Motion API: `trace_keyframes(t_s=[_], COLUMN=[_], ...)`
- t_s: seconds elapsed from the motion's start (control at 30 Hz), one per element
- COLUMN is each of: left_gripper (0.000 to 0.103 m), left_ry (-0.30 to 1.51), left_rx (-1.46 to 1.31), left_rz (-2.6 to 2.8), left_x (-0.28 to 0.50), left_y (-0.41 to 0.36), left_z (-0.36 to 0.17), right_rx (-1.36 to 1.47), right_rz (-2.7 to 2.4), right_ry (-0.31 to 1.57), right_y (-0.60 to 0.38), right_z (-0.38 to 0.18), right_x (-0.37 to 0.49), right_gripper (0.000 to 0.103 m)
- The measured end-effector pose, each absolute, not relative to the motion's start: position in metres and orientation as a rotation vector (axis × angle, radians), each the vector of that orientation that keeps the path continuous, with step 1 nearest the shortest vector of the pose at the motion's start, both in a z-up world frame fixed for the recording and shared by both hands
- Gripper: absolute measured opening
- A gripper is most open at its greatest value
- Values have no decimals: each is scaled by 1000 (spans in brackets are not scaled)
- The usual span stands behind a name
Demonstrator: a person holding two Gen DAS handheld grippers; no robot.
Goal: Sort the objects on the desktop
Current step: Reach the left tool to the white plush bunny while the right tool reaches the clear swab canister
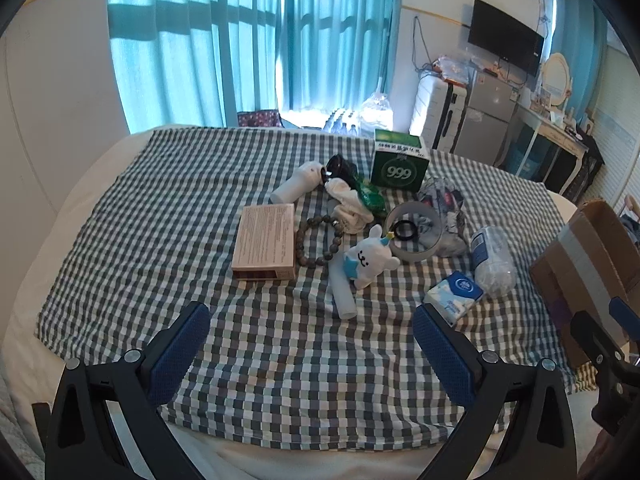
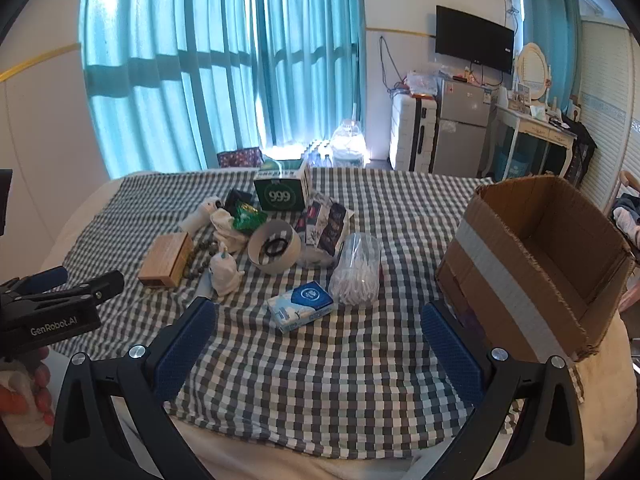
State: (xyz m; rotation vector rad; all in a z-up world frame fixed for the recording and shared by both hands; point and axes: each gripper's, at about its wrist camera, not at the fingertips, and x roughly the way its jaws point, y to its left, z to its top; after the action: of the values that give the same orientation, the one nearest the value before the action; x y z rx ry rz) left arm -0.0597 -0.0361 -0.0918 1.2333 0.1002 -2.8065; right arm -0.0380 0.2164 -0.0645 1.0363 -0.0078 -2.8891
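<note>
Taking the plush toy (image 1: 370,258) as the landmark, the pile sits mid-way up the checked cloth (image 1: 168,216). Well to its left and nearer the camera hangs the left gripper (image 1: 310,350), jaws spread wide with only cloth between them. Just left of the toy lie a tan flat box (image 1: 265,242) and a ring of wooden beads (image 1: 318,240); a white tube (image 1: 343,288) pokes out from under the toy toward the camera. Behind the toy are a white bottle (image 1: 296,186), a crumpled white cloth (image 1: 350,208) and a green box (image 1: 400,162) printed 999. Just right of the toy stands a round white ring-shaped tub (image 1: 414,234) with a black hair band (image 1: 405,235) inside, then a clear jar of cotton swabs (image 1: 493,258) lying on its side, and nearer the camera a blue and white tissue pack (image 1: 454,292).

The left wrist view shows the cardboard box (image 1: 588,264) only as a cut-off corner far right of the toy. The right wrist view shows the cardboard box (image 2: 540,264) whole, open-topped, nothing visible inside, with a grey tape band. That view also shows the right gripper (image 2: 320,340), jaws fully apart over bare cloth just short of the tissue pack (image 2: 301,306), and a hand (image 2: 28,396) at the left edge.
</note>
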Motion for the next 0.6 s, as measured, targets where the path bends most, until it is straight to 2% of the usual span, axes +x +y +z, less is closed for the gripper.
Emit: trace_keyframes(t_s=[0.17, 0.33, 0.47, 0.6], left_gripper=[103, 103, 103, 103], left_ry=[91, 46, 29, 42], left_rx=[1316, 1392, 1431, 1426], left_rz=[-2796, -2790, -2771, -2772], left_x=[-81, -107, -130, -150], left_y=[-33, -19, -6, 2], left_z=[-116, -142, -160, -175], right_rx=[1102, 1115, 1167, 1234], right_rz=[-2871, -2878, -2829, -2805], right_ry=[-39, 14, -41, 20], right_y=[222, 223, 228, 226], right_z=[-85, -95, -113, -132], right_x=[-64, -96, -123, -149], right_gripper=[103, 103, 103, 102])
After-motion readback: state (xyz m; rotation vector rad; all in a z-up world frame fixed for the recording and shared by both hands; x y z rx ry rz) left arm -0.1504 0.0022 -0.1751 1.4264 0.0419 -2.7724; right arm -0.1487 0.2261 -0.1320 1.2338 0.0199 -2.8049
